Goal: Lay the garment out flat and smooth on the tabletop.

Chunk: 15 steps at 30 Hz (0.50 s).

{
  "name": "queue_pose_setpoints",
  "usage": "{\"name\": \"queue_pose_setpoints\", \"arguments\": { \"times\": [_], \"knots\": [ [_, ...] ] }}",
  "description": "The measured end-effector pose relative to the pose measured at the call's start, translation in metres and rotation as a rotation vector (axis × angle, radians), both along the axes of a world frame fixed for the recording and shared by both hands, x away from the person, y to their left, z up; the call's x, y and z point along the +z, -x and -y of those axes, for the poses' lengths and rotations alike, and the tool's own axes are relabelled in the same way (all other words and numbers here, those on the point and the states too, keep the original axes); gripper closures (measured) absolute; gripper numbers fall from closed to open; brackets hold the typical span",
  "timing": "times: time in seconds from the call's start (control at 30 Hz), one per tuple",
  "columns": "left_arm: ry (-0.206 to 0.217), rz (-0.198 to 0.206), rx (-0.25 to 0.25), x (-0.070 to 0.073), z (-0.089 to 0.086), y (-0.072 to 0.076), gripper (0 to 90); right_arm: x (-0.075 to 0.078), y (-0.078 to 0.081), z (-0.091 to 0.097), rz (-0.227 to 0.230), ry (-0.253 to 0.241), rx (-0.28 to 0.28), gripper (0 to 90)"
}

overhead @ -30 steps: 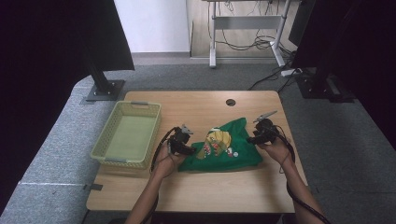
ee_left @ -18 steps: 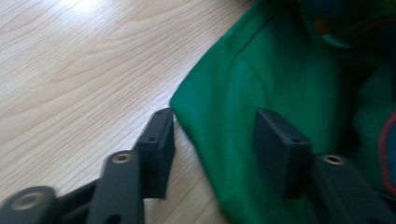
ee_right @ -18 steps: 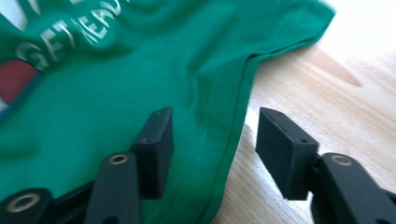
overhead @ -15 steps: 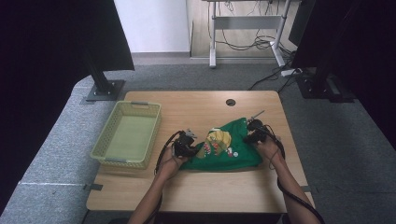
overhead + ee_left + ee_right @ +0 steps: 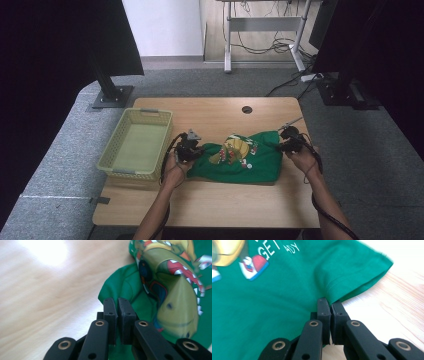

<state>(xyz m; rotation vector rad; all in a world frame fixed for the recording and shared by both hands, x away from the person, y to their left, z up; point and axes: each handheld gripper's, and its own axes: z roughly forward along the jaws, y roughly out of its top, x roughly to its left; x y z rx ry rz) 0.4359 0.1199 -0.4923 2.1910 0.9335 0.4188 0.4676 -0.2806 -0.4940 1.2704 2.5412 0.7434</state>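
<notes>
A: Where does the green cotton T-shirt with the yellow dinosaur print [image 5: 240, 157] lie?

B: Spread flat on the light wooden counter [image 5: 210, 202], right of the middle and nearer the person's edge than the far one. The printed side faces up, with white letters beside the dinosaur's open mouth.

A: And the left hand-held gripper [image 5: 189, 148]?

B: It sits at the shirt's left edge. In the left gripper view its two black jaws are pressed together, with green cloth bunched around their tips. Its jaws have just been closing, and they now pinch the fabric there.

A: The right hand-held gripper [image 5: 289, 140]?

B: At the shirt's right end, towards the counter's right edge. The right gripper view shows its jaws drawn together on the cloth just below the hemmed sleeve, which sticks out past them onto bare wood. These jaws have also just been closing on the shirt.

A: Anything else on the counter?

B: A pale yellow-green plastic basket [image 5: 114, 161] with slotted walls stands at the left edge, just beside the left hand. A small round dark hole [image 5: 247, 109] sits near the far edge.
</notes>
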Motion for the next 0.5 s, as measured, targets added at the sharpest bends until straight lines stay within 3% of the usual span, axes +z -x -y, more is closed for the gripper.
{"name": "queue_pose_setpoints", "arguments": {
  "times": [0.03, 0.07, 0.13, 0.27, 0.3, 0.33, 0.37, 0.4, 0.5],
  "knots": [
    [0.0, 0.0, 0.0, 0.0, 0.0, 0.0, 85.5, 0.003, 0.003, 0.004, 0.008, 0.002, -0.006, 86.6],
    [0.012, 0.027, 0.039, 0.007, -0.011, 0.001, 85.5, 0.003, 0.003, 0.004, 0.008, 0.002, -0.006, 86.6],
    [0.016, 0.036, 0.064, 0.009, -0.017, 0.001, 85.5, 0.012, 0.013, 0.024, 0.022, -0.001, -0.045, 86.6],
    [0.013, 0.033, 0.079, 0.008, -0.02, 0.001, 85.5, 0.011, 0.019, 0.035, 0.006, -0.009, -0.068, 86.6],
    [-0.007, 0.016, 0.115, 0.001, -0.024, 0.002, 85.5, 0.011, 0.019, 0.035, 0.006, -0.009, -0.068, 86.6],
    [-0.007, 0.016, 0.115, 0.001, -0.024, 0.002, 85.1, 0.011, 0.019, 0.035, 0.006, -0.009, -0.068, 86.6],
    [-0.007, 0.016, 0.115, 0.001, -0.024, 0.002, 85.1, 0.002, 0.027, 0.045, -0.038, -0.025, -0.072, 86.6],
    [-0.034, -0.013, 0.139, -0.011, -0.022, 0.002, 83.7, -0.008, 0.034, 0.049, -0.073, -0.033, -0.055, 86.3],
    [-0.034, -0.013, 0.139, -0.011, -0.022, 0.002, 82.0, -0.01, 0.036, 0.049, -0.082, -0.034, -0.049, 85.6]
  ]
}}
